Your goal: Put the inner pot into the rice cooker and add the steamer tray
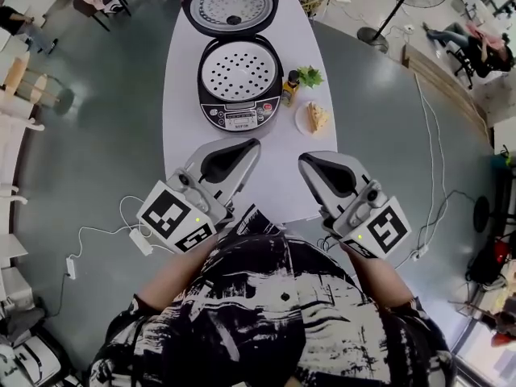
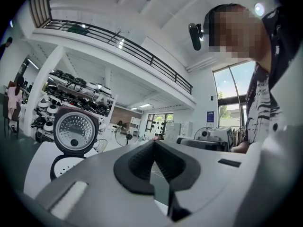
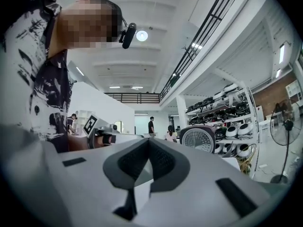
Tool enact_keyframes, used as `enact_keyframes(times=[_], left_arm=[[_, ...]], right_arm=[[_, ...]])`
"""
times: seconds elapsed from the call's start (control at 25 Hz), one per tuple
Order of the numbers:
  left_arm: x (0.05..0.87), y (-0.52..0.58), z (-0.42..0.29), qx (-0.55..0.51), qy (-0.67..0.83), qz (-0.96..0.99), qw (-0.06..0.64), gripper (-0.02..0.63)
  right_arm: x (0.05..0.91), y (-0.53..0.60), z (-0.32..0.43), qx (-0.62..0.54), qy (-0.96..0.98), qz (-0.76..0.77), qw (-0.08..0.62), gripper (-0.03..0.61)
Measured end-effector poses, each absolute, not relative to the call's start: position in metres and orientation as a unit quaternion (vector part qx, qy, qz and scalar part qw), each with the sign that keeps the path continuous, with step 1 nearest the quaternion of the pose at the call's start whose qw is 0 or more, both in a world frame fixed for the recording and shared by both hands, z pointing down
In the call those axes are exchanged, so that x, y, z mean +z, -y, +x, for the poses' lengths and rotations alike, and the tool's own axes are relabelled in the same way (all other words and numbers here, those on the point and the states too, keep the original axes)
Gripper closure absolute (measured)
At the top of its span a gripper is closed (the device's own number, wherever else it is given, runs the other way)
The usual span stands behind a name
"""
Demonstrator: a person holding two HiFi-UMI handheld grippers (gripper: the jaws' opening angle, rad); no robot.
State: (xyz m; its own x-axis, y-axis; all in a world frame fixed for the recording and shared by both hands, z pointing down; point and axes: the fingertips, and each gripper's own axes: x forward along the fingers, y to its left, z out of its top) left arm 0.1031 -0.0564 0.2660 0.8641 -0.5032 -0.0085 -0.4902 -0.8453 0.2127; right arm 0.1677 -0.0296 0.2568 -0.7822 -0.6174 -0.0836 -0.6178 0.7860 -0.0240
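The steamer tray (image 1: pixel 239 76) sits in the open rice cooker (image 1: pixel 239 111) on the white worktop (image 1: pixel 184 95) — bottle (image 1: pixel 289 88), small plant (image 1: pixel 310 76) and plate (image 1: pixel 303 122) of food crowd its right side. Nearer, the left tongs (image 1: pixel 255 143) and right tongs (image 1: pixel 304 160) hover — both pressed together, empty.

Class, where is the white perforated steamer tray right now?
In the head view, the white perforated steamer tray sits inside the open black rice cooker, left of the small dark bottle.

Glossy plastic rice cooker (image 1: pixel 216 113), shiny metal lid plate (image 1: pixel 231 5), smooth matt white table (image 1: pixel 181 127)
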Motion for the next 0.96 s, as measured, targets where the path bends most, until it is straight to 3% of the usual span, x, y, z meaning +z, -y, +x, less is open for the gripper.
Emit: enact_keyframes(times=[0.96], left_arm=[[0.271, 0.058, 0.104, -0.024, 0.291, 0.952, 0.094, 0.609]], right_arm=[[0.263, 0.052, 0.172, 0.000, -0.946, -0.321, 0.035, 0.583]])
